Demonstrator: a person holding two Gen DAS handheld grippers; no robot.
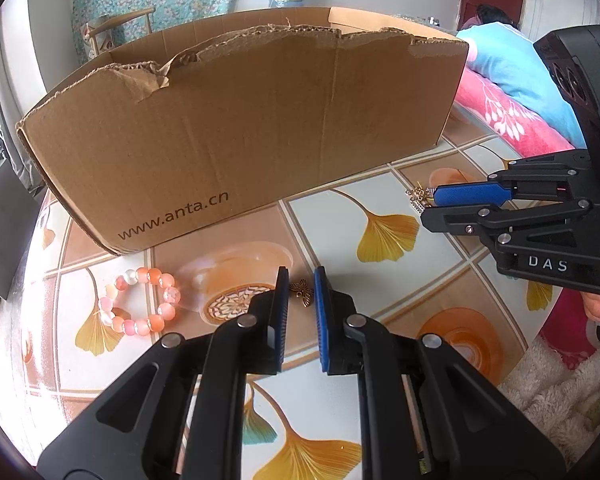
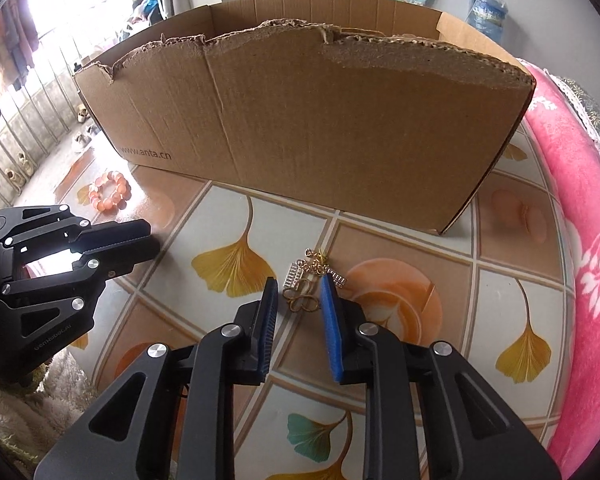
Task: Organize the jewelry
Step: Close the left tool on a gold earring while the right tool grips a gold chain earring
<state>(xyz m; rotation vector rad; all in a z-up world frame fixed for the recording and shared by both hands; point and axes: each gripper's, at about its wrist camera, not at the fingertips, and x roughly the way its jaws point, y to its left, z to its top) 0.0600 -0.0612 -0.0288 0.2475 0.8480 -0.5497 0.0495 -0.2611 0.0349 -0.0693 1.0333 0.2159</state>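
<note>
Right wrist view: a tangle of gold chain and small charms (image 2: 310, 286) lies on the leaf-patterned tabletop (image 2: 400, 240) between the right gripper (image 2: 299, 294) tips, whose blue pads have narrowed around the heap, though a firm pinch cannot be confirmed. It looks light, limp and snag-prone, best pinched at its bunched middle. Beyond stands the cardboard box (image 2: 320, 120); the left gripper (image 1: 301, 286) brackets a butterfly charm (image 1: 302, 293), jaws nearly together, bead bracelet (image 1: 142, 304) to its left.

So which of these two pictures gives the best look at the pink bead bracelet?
The left wrist view. There the pink bead bracelet lies close by on the table, left of the left claw, and single beads can be told apart. In the right wrist view it is a small, far-off ring near the cardboard box.
</note>
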